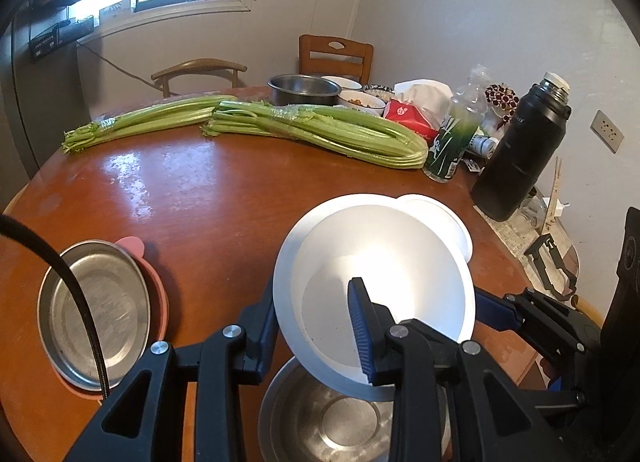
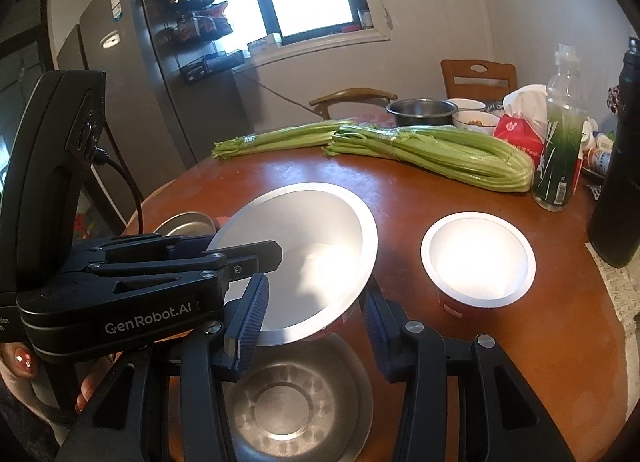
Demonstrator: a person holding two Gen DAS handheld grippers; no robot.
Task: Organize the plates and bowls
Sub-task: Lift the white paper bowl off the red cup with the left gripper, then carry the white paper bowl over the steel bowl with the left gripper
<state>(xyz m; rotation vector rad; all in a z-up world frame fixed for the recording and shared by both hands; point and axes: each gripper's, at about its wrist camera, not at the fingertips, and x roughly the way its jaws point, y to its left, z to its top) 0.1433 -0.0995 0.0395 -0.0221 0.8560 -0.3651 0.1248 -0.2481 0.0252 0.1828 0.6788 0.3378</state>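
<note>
My left gripper [image 1: 316,326] is shut on the rim of a large white bowl [image 1: 384,274] and holds it tilted above a steel bowl [image 1: 320,422] at the table's near edge. The same white bowl [image 2: 308,254] shows in the right wrist view, over the steel bowl [image 2: 296,402]. My right gripper [image 2: 312,322] is open and empty, its fingers on either side of the white bowl's near rim. A smaller white bowl [image 2: 478,256] stands on the table to the right, and it also peeks from behind the big bowl in the left wrist view [image 1: 440,217]. A steel plate [image 1: 96,314] lies on a pink plate [image 1: 156,282] at the left.
Two celery bunches [image 1: 320,129] lie across the round wooden table [image 1: 192,197]. A steel pot [image 1: 304,89], food bowls, a tissue pack, a green bottle [image 1: 450,141] and a black thermos [image 1: 516,149] stand at the back right. Chairs stand behind the table.
</note>
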